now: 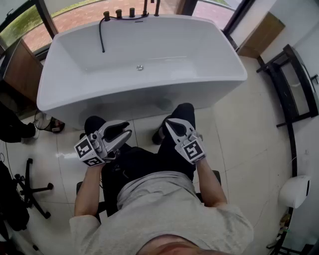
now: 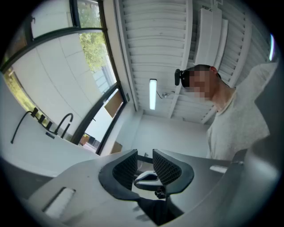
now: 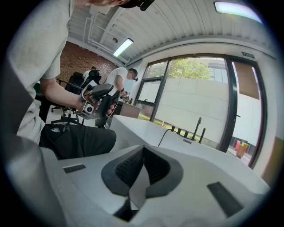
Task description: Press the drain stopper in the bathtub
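Pale-tiled floor (image 1: 244, 124) w/ a white freestanding bathtub (image 1: 149, 97) set across it; window glazing runs behind the tub's far rim. Drain stopper (image 1: 140, 67), small & metallic, sits on the tub's bottom at approx. mid-length, nearer the far wall than the near one. Black tap fittings (image 1: 130, 12) stand in a row on the far rim. A black hose (image 1: 101, 35) drops from the leftmost fitting down the inner wall. Person sits facing the tub's near wall, legs in dark trousers (image 1: 144, 159), one gripper per hand above the lap. L gripper (image 1: 123, 130) is outside the tub, opposite the near wall's left half. L gripper view, tilted up toward the ceiling, shows its jaws a narrow gap apart w/ nothing between the pads. R gripper (image 1: 168, 121) is near it on the right, also outside the tub. R gripper view shows its jaw tips meeting, closed on nothing. Both grippers are well apart from the stopper. Black rack (image 1: 294, 89) stands by the tub's right end, office-chair base (image 1: 30, 189) at lower left.
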A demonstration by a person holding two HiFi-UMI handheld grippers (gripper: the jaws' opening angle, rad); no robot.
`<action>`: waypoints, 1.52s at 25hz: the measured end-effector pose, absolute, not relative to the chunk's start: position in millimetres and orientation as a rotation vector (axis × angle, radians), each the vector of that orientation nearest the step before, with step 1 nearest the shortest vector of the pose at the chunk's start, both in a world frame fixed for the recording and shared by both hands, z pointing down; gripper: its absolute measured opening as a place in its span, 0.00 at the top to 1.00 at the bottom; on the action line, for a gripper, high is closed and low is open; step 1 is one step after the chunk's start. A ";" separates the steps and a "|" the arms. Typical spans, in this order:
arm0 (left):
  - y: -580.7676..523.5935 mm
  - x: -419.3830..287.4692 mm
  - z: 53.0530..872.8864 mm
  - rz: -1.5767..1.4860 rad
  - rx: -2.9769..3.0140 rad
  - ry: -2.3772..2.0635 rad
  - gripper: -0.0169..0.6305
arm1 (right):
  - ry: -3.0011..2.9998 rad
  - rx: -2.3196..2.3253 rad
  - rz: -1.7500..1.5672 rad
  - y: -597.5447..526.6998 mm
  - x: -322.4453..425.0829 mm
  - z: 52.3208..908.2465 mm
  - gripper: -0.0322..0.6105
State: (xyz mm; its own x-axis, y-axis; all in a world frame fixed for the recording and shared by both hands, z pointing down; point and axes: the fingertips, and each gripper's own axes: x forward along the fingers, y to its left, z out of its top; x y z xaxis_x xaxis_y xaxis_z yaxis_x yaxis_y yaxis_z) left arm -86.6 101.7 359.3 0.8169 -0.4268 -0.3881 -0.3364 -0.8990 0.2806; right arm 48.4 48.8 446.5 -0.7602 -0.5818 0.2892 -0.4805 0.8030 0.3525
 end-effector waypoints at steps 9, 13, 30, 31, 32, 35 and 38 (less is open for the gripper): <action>71.4 -23.6 358.8 -0.673 2.751 -0.850 0.82 | -2.638 0.618 -0.395 -13.2 118.8 459.6 0.95; 67.4 -4.9 357.6 -0.691 2.720 -0.981 0.82 | -2.675 0.513 -0.404 -26.1 133.6 458.4 0.95; -47.6 -37.6 335.3 -0.112 2.926 -1.493 0.83 | -2.726 0.371 -0.342 -142.6 161.8 396.0 0.95; -68.5 -50.9 334.1 -0.078 2.938 -1.504 0.83 | -2.683 0.352 -0.383 -165.4 155.1 391.9 0.95; -90.5 -63.1 333.8 -0.044 2.949 -1.508 0.83 | -2.634 0.328 -0.424 -189.4 147.6 389.5 0.95; -164.1 -90.3 334.6 0.021 3.008 -1.504 0.83 | -2.494 0.277 -0.455 -264.8 120.5 396.7 0.95; -233.9 -102.8 349.6 0.051 3.047 -1.457 0.83 | -2.393 0.257 -0.406 -330.9 90.2 431.1 0.95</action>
